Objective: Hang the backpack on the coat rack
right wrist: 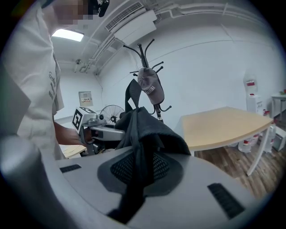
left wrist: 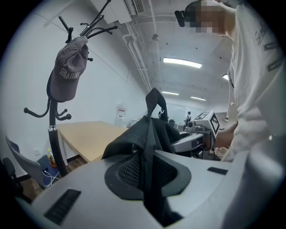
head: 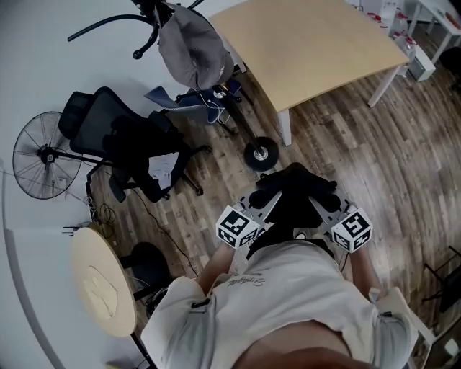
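Left tool and right tool both clamp the backpack; the coat rack, upper left, is not yet reached.

Black backpack, grey cap

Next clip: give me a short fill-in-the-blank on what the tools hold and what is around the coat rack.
The left tool and the right tool are each shut on the black ____.
A grey ____ already hangs on the coat rack.
In the head view, a fan stands left of a black office ____.
Missing words: backpack; cap; chair.
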